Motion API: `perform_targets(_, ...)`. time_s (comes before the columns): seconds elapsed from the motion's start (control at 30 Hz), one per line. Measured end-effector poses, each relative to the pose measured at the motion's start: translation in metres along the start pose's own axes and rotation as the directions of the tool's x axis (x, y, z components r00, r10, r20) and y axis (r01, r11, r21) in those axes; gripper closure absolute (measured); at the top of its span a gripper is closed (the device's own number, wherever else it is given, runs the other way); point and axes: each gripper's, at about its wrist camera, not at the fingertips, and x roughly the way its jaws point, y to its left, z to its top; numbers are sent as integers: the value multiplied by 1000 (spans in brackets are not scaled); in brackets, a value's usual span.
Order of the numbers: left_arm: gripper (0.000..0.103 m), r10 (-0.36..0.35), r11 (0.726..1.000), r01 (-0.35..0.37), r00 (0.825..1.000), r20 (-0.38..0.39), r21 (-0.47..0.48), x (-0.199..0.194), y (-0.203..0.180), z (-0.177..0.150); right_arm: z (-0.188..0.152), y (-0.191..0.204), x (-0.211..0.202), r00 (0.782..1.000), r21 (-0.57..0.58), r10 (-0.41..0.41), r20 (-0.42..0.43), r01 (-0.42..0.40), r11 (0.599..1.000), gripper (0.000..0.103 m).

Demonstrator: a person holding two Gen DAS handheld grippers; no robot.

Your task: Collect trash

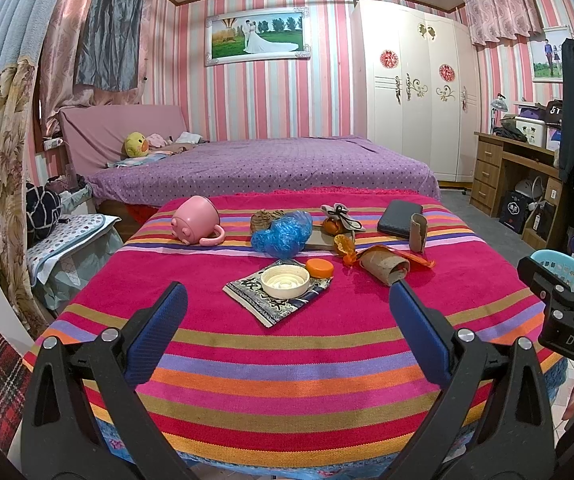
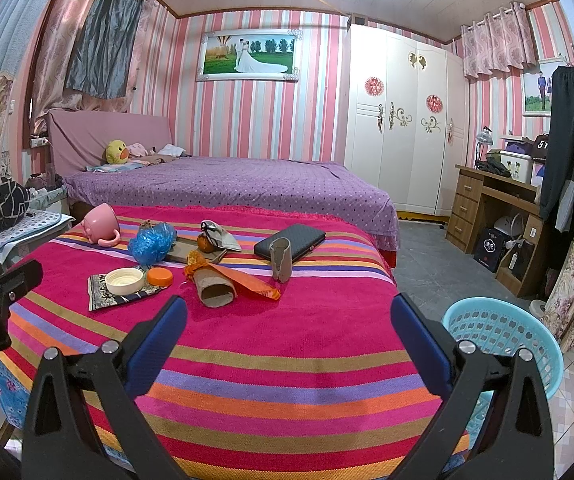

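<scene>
Trash lies on the striped tablecloth: a white lid on a patterned wrapper, an orange cap, a lying cardboard tube on an orange wrapper, an upright torn tube, a blue plastic bag and orange peel. My left gripper is open and empty, just short of the white lid. My right gripper is open and empty over the table's near right part, in front of the lying tube. A light blue basket stands at the table's right.
A tipped pink mug, a black wallet, a book and a small cloth pouch also lie on the table. A purple bed is behind, a wooden desk at right, a cluttered stand at left.
</scene>
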Motion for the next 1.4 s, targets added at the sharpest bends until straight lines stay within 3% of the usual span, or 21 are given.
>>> perform_targets(0.33,5,-13,1000,13,1000,-16,-7,9,-1,-3,2,-4,10,1000,18,4,-21,-3,1000,4)
perform_targets(0.5,5,13,1000,-13,1000,-18,10,20,11,11,13,-7,25,999,35,26,-42,-25,999,4)
perform_targets(0.8,5,62,997,-60,997,-52,42,67,36,49,38,0,96,987,29,46,-155,-42,999,4)
perform_targets(1.03,6,28,999,-31,985,-172,-14,118,51,32,28,1,145,969,15,58,-240,-56,998,4)
perform_targets(1.17,6,28,1000,-27,970,-240,11,149,44,17,17,-2,152,967,-9,26,-253,-29,1000,4)
perform_targets(1.4,6,-47,998,31,944,-327,-53,188,36,8,6,-5,166,949,-55,-2,-315,-17,998,4)
